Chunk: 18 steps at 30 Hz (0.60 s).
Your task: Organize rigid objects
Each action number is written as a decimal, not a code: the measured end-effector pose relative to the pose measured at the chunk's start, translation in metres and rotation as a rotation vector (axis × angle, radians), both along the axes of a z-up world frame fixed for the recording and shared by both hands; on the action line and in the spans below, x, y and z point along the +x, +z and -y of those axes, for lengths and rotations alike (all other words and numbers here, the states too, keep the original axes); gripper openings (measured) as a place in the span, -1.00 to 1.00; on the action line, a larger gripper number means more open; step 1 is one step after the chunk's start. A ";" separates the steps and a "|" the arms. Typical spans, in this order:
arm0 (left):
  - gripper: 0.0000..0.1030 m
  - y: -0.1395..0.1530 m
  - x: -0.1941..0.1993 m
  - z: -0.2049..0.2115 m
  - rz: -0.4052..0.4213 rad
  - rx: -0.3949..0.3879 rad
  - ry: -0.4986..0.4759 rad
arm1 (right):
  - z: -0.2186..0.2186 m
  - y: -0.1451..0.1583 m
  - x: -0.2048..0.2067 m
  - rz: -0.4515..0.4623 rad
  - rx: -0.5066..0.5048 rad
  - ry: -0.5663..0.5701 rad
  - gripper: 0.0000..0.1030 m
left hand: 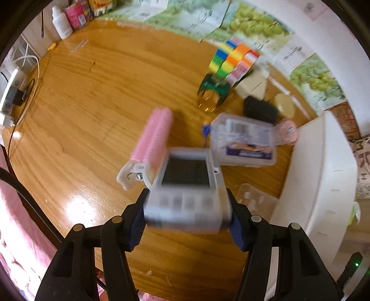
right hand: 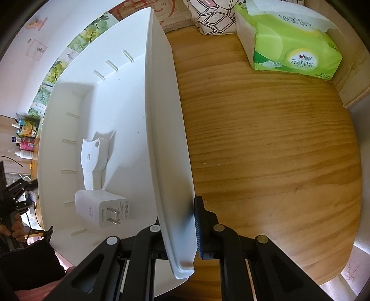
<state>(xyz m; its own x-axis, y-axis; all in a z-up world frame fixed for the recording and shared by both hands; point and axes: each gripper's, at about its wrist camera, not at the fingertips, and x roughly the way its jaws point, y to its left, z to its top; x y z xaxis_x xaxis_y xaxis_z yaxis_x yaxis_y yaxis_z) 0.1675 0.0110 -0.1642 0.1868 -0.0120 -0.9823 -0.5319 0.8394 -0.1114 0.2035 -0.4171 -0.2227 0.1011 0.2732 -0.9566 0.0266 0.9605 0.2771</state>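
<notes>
A glossy wooden worktop [left hand: 92,97] with strong grain fills both views, catching bright glare near its front edge. Behind it rises a white wall [left hand: 300,20] hung with grape-print pictures [left hand: 256,20] and paper notes. A power strip [left hand: 9,92] with white cables sits at the worktop's left edge.

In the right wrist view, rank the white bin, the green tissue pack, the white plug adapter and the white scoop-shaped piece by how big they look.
1. white bin, by far the largest.
2. green tissue pack.
3. white plug adapter and white scoop-shaped piece: they look much alike in size, and the adapter lies nearer the camera, so I leave them unranked.
</notes>
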 end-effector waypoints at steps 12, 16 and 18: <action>-0.74 0.068 0.009 0.021 0.214 -0.010 -0.119 | -0.005 0.000 0.001 0.011 -0.004 0.017 -0.76; -0.74 0.064 0.012 0.015 0.202 -0.006 -0.097 | -0.004 0.001 0.001 0.012 -0.002 0.021 -0.76; -0.71 0.055 0.011 0.011 0.179 -0.003 -0.077 | -0.005 0.000 0.000 0.012 -0.002 0.022 -0.76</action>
